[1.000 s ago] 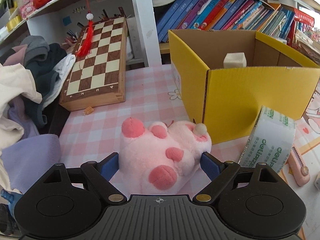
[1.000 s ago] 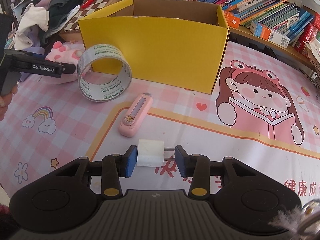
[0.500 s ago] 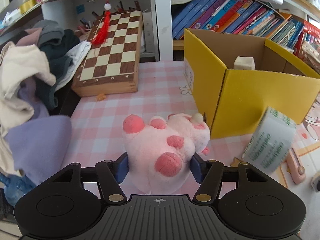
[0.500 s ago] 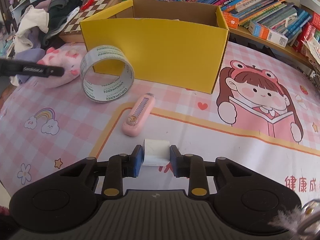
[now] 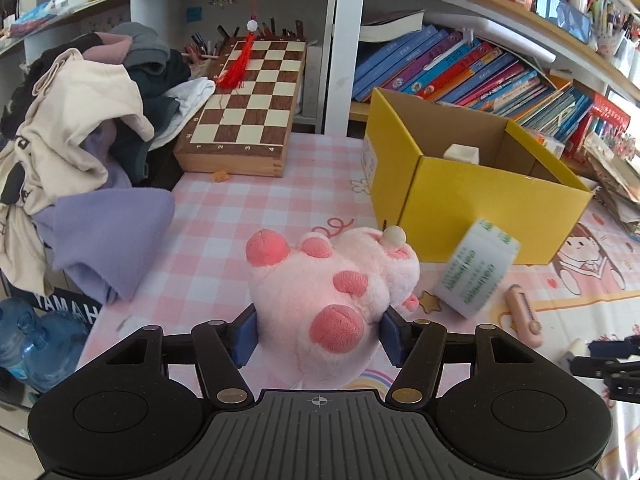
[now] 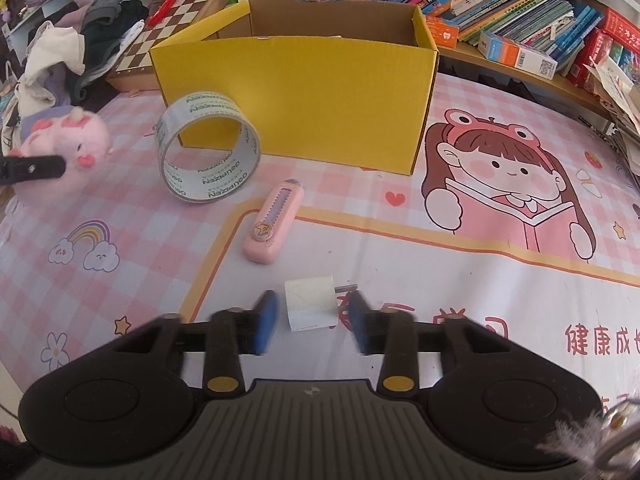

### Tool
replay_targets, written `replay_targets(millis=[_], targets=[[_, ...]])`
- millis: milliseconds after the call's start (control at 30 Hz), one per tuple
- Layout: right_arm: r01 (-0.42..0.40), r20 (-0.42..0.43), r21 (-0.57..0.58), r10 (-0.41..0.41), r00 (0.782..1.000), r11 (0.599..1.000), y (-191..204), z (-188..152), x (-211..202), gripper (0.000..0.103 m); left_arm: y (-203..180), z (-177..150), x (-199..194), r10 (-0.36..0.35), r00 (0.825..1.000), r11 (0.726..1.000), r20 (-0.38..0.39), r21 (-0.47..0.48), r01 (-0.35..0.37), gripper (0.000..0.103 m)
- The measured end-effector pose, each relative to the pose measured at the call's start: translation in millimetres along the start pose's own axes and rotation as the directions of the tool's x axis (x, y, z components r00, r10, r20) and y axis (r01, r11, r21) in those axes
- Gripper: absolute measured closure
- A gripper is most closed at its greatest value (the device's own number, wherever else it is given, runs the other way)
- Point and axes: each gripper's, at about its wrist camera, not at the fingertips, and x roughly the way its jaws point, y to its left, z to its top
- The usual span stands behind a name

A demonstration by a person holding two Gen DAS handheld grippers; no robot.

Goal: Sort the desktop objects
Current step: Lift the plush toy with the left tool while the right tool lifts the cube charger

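My left gripper (image 5: 318, 330) was clamped on the pink plush toy (image 5: 332, 292), both blue pads pressed into its sides, and the toy appeared lifted just off the pink mat (image 5: 256, 208). My right gripper (image 6: 312, 322) stood apart, its blue pads either side of the white charger plug (image 6: 309, 303) without touching it; the plug lay on the mat with its prongs pointing right. The yellow box (image 5: 472, 200) was open at the top, with one white block (image 5: 461, 153) already inside.

Risks, as I judged them: the plush is soft and bulges past the pads, so it could squeeze out or sag mid-carry. The tape roll (image 6: 208, 146) stood on edge, touching or just short of the box's front wall; a brush from the toy could set it rolling. The plug's prongs could catch the right-hand pad on closing and twist it.

Room: the box's near wall is tall, so anything must clear its rim. The pink utility knife (image 6: 274, 222) lay between plug and box. Open mat lay right of the plug; clothes (image 5: 76, 140) crowded the left edge.
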Motion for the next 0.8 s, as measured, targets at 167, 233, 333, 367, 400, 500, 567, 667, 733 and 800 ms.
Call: replay_targets(millis=[167, 233, 333, 367, 400, 500, 567, 667, 733, 800], targets=[[-0.005, -0.01, 0.004, 0.005, 1.0, 1.0, 1.4, 1.2, 4.5, 0.053, -4.7, -11.7, 1.0, -0.009, 0.999, 1.0, -0.035, 0.011, 0.01, 0.043], [-0.005, -0.011, 0.002, 0.005, 1.0, 1.0, 2.1, 2.3, 6.4, 0.054, -6.6, -16.4, 1.4, -0.013, 0.999, 1.0, -0.049, 0.015, 0.014, 0.043], [-0.003, -0.013, -0.002, 0.003, 1.0, 1.0, 3.0, 3.8, 9.0, 0.054, -9.4, -23.4, 2.0, -0.018, 0.997, 1.0, -0.07, 0.022, 0.02, 0.043], [-0.002, -0.015, -0.004, 0.002, 1.0, 1.0, 3.3, 4.1, 10.1, 0.054, -10.4, -25.0, 3.0, -0.019, 0.997, 0.999, -0.077, 0.025, 0.021, 0.043], [-0.001, -0.02, -0.004, 0.001, 1.0, 1.0, 3.3, 4.2, 11.3, 0.056, -11.3, -26.3, 4.4, -0.019, 0.996, 0.999, -0.083, 0.03, 0.022, 0.043], [-0.002, -0.035, -0.003, 0.002, 0.999, 1.0, 2.4, 3.9, 14.9, 0.058, -13.7, -26.8, 5.5, -0.018, 0.996, 0.999, -0.083, 0.044, 0.022, 0.043], [-0.002, -0.04, 0.002, 0.002, 0.999, 1.0, 1.2, 3.8, 16.5, 0.059, -14.9, -26.8, 6.1, -0.017, 0.996, 0.998, -0.082, 0.052, 0.022, 0.043], [0.003, -0.044, 0.007, -0.002, 0.999, 1.0, -0.1, 4.1, 17.8, 0.063, -16.0, -26.6, 7.3, -0.018, 0.996, 0.998, -0.082, 0.063, 0.023, 0.042], [0.006, -0.044, 0.01, -0.005, 0.999, 1.0, -0.7, 4.2, 18.0, 0.067, -16.3, -26.3, 7.8, -0.02, 0.996, 0.997, -0.083, 0.068, 0.026, 0.042], [0.004, -0.043, 0.012, -0.004, 0.999, 1.0, -1.0, 4.2, 17.4, 0.067, -16.6, -26.1, 7.8, -0.023, 0.996, 0.997, -0.082, 0.073, 0.029, 0.042]])
